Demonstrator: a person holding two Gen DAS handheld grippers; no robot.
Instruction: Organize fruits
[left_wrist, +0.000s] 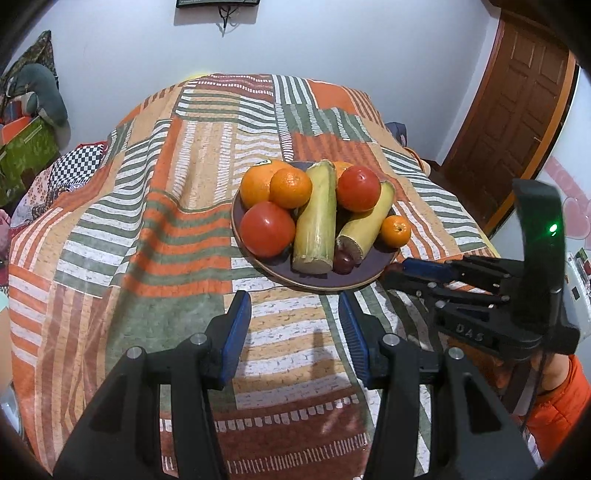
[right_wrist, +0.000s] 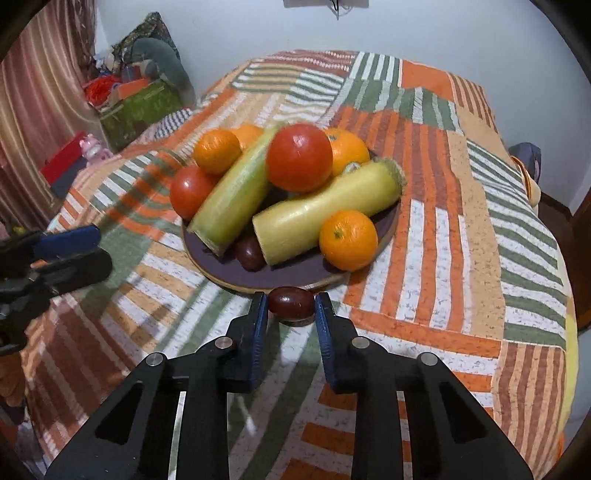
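A dark plate (left_wrist: 369, 275) (right_wrist: 295, 275) on the striped bedspread holds two red tomatoes (left_wrist: 267, 229) (right_wrist: 299, 157), several oranges (left_wrist: 290, 187) (right_wrist: 348, 240), two yellow-green sugarcane pieces (left_wrist: 317, 218) (right_wrist: 325, 212) and a dark red jujube (left_wrist: 343, 261) (right_wrist: 249, 253). My right gripper (right_wrist: 291, 304) is shut on a second dark red jujube (right_wrist: 291, 302), just in front of the plate's near rim. It shows in the left wrist view (left_wrist: 397, 271) at the plate's right edge. My left gripper (left_wrist: 295, 314) is open and empty, in front of the plate, also seen in the right wrist view (right_wrist: 88, 251).
The striped bedspread (left_wrist: 147, 229) (right_wrist: 461, 258) covers the whole surface and drops off at the sides. A green box and clutter (right_wrist: 140, 107) lie at the far left. A wooden door (left_wrist: 517, 110) stands at the right.
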